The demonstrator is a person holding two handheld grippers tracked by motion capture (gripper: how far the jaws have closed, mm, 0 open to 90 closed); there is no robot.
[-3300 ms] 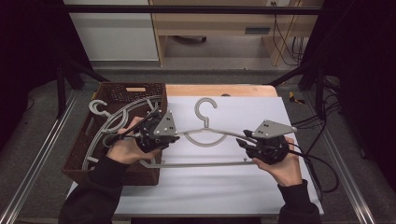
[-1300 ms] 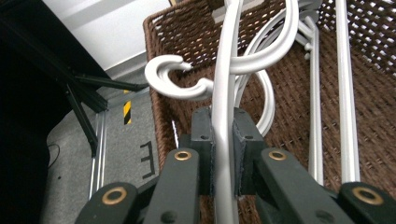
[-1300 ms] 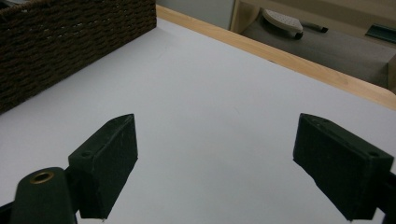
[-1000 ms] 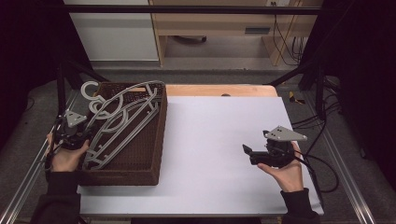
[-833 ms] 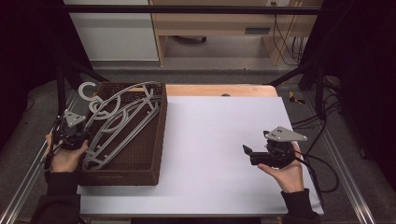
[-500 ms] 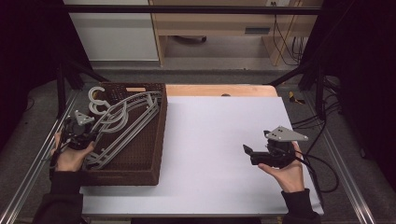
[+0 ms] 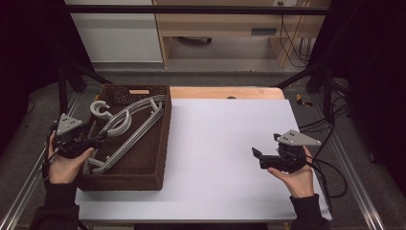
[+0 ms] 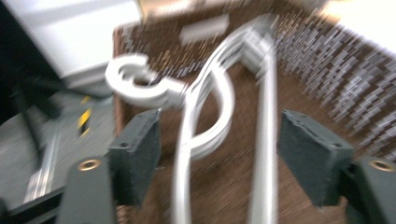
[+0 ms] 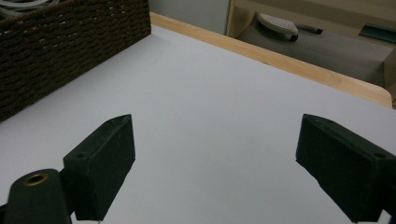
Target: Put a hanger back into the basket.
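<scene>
High view: we're holding the left gripper at the basket's left rim, its jaws having just been opening. The grey hangers are lying inside the basket.

Left gripper view: jaws are standing spread, hanger bars between them, pads not pressing.

Right gripper view: we're keeping the right gripper spread over the white worktop, well right of the basket.

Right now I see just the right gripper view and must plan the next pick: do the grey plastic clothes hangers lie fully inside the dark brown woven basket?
Observer: Mostly. The grey plastic clothes hangers lie stacked in the dark brown woven basket, but their hooks overhang its left rim.
Operator: Does the left gripper hold them?
Observer: No. The left gripper has just been opening its jaws; hanger bars sit between the pads, unpressed.
</scene>
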